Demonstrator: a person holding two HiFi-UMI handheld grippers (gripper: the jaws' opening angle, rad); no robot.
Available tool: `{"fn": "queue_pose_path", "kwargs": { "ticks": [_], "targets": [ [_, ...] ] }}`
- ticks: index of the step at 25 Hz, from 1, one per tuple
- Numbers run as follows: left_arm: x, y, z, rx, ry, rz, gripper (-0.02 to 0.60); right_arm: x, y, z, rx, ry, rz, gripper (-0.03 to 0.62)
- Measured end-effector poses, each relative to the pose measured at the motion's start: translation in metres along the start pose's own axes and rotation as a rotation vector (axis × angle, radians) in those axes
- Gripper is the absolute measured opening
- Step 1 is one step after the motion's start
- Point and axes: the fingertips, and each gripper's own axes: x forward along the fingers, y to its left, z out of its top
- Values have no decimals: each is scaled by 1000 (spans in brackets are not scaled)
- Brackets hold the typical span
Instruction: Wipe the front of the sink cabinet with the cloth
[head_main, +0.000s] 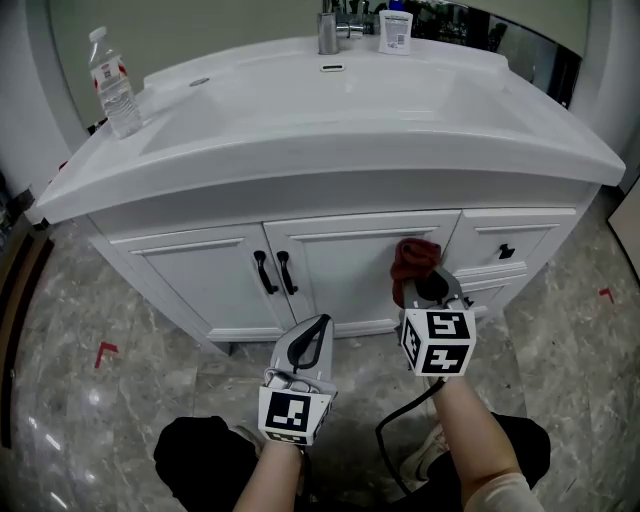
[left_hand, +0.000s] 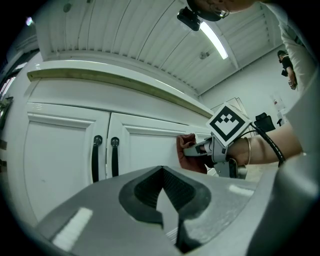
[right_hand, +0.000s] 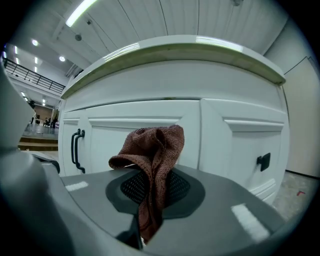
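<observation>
Grey marbled floor (head_main: 80, 330) is seen all round, with a couple of red tape marks (head_main: 105, 352) stuck on it. A white sink cabinet (head_main: 210, 270) is set against the wall, topped by a wide white surface (head_main: 300, 130) with the basin moulded right in. A mirror (head_main: 200, 25) is mounted behind it.

At the far left of the surface a clear water bottle (head_main: 113, 84) is stood upright. At the back, near the middle, a chrome tap (head_main: 330, 30) is fitted, with a small white bottle (head_main: 396, 30) just beside it.

Lower down, two black handles (head_main: 275, 272) are fixed side by side where the two cabinet doors meet. The left tool (head_main: 316, 328) is held low in front of those doors, well off them, with its jaws closed together and nothing caught between them.

To its right, the right tool (head_main: 428, 290) is clamped on a reddish-brown cloth (head_main: 412, 258). The cloth is bunched up above the jaws and is held against the upper right corner of the right-hand door. Further right, a black drawer knob (head_main: 506, 251) is seen on the drawer front.
</observation>
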Motion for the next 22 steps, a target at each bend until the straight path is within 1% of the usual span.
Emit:
{"fn": "queue_pose_path", "kwargs": {
  "ticks": [3, 7, 8, 10, 12, 14, 15, 17, 19, 22],
  "targets": [
    [5, -9, -1, -2, 9, 4, 0, -9, -23, 0, 11, -1, -9, 84],
    [9, -16, -7, -38, 8, 20, 0, -20, -49, -6, 22, 8, -77, 80],
    [9, -18, -9, -48, 8, 22, 0, -22, -50, -9, 30, 14, -78, 80],
    [5, -18, -14, -50, 15, 28, 0, -23, -41, -16, 33, 20, -53, 80],
    [-1, -13, -20, -10, 25, 43, 0, -20, -18, -22, 22, 14, -2, 80],
    [-10, -1, -25, 45, 38, 68, 0, -13, 15, -31, 6, 11, 66, 80],
    [-16, 7, -28, 58, 43, 85, 0, -9, 35, -37, 1, 13, 103, 80],
    [-28, 28, -32, 50, 47, 124, 0, 1, 74, -49, 3, 25, 173, 80],
    [-41, 47, -36, 21, 49, 162, 0, 9, 110, -59, 4, 36, 232, 80],
    [-55, 70, -40, -28, 45, 204, 0, 22, 150, -65, -11, 31, 281, 80]
  ]
}}
